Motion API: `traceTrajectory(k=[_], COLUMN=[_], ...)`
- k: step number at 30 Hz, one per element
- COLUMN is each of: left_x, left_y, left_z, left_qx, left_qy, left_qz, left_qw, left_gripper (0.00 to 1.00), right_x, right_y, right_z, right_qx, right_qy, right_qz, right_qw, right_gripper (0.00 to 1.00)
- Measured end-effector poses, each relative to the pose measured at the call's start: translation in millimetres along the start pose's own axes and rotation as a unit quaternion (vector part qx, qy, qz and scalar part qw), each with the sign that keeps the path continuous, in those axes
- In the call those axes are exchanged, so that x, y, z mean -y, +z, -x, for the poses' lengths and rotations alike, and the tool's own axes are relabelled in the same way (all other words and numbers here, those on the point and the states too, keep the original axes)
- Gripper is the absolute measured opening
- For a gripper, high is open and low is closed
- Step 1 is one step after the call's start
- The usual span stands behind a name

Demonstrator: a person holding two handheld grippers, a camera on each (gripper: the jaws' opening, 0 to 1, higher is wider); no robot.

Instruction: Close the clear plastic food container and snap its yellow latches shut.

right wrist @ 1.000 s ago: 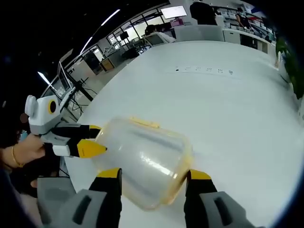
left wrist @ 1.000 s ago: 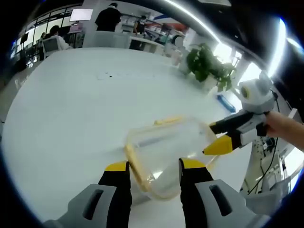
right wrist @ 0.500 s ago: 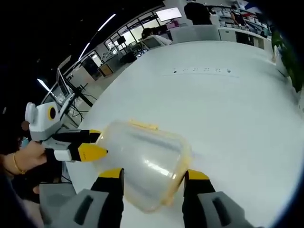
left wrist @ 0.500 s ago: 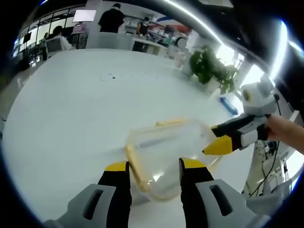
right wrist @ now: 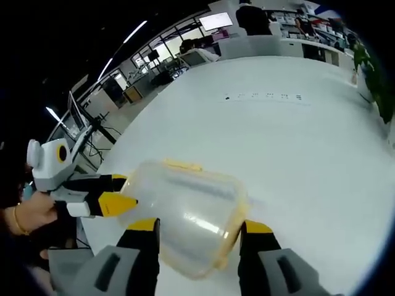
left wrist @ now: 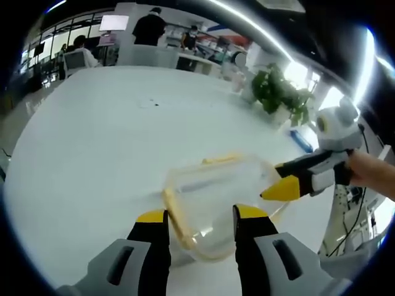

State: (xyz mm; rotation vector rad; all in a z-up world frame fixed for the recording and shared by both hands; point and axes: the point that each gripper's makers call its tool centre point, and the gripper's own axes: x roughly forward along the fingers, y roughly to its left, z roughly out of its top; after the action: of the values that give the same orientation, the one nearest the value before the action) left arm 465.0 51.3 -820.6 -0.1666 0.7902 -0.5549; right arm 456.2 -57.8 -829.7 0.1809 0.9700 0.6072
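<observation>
The left gripper view looks over the clear container (left wrist: 216,203) toward a potted plant (left wrist: 281,92) and people at the far end of the white counter (left wrist: 92,142), with the right hand-held gripper (left wrist: 290,185) entering from the right, held by a hand (left wrist: 373,172). The right gripper view shows the container (right wrist: 185,213) from its other side, a yellow latch (right wrist: 182,165) on its far edge, and the left hand-held gripper (right wrist: 114,200) coming in from the left, beside a row of small dark marks (right wrist: 262,95) farther up the counter.

Compared with a second ago, little has changed: both cameras have shifted slightly, and the container and both hand-held grippers sit much as before.

The container rests on the counter, between and just ahead of each view's own jaws. Both hand-held grippers have their jaws spread apart, gripping nothing; the other's yellow tip reaches the container's side, though whether it touches is unclear
</observation>
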Motion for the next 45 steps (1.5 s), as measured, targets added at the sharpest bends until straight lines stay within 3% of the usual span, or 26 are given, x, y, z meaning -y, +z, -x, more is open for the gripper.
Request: traceTrajectory(k=[13, 21, 35, 45], left_x=[-29.4, -44.5, -62.6, -68.6], left_y=[19.1, 32.6, 59.5, 72.6], left_z=[-3.7, -11.8, -30.2, -40.0], left_qx=[-0.001, 0.016, 0.040, 0.053], left_qy=[0.003, 0.005, 0.004, 0.008], left_qz=[-0.007, -0.007, -0.007, -0.010], left_qw=[1.0000, 0.9998, 0.9992, 0.9985], left_gripper=[0.38, 0.38, 0.38, 0.38], right_x=[-7.4, -4.6, 4.2, 14.1], right_y=[26.4, 42.6, 71.5, 88.3], right_z=[-24.3, -35.4, -51.5, -59.3], right_qx=[0.020, 0.039, 0.064, 0.063], right_qy=[-0.004, -0.003, -0.009, -0.009], right_qz=[0.007, 0.011, 0.007, 0.007], right_qw=[0.9998, 0.9992, 0.9979, 0.9979], right_gripper=[0.49, 0.49, 0.49, 0.49])
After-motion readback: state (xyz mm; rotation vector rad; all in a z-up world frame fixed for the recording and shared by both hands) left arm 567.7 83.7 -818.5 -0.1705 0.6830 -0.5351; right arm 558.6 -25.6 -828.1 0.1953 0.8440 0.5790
